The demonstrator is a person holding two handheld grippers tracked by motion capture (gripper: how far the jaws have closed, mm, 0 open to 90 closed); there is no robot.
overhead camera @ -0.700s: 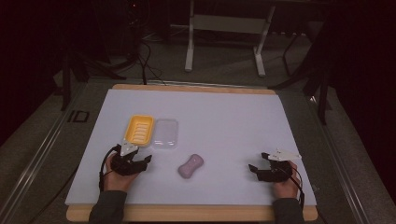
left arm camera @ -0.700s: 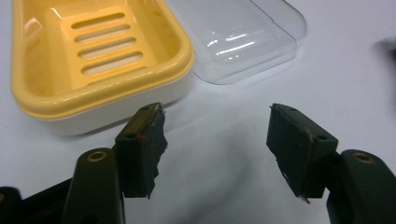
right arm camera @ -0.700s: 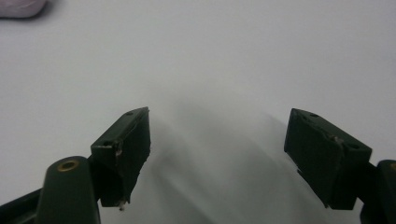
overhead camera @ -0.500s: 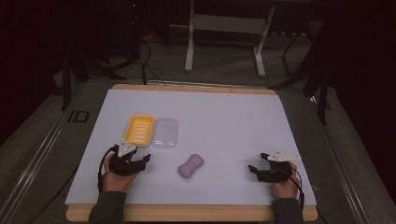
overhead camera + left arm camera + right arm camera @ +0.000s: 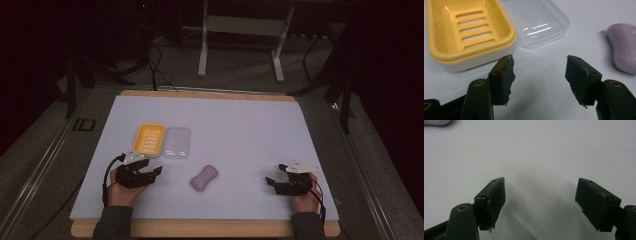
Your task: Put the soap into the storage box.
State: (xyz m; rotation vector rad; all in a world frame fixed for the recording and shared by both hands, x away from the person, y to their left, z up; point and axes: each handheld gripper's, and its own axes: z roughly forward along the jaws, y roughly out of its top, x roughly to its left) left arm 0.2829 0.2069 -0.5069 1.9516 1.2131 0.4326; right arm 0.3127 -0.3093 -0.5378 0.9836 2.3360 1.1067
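Observation:
A yellow slotted soap dish lies on the white mat beside its clear lid. To their right and nearer the front rests a lilac bar of soap. My left gripper sits just in front of the dish, open and holding nothing. In the left gripper view the gripper has the dish ahead on the left, the lid straight ahead and the soap at the right edge. My right gripper rests at the front right, open. In the right gripper view it is over bare mat.
The white mat covers a wooden table, whose front edge runs just under the person's wrists. Beyond the table are a dark floor, cables and a metal stand.

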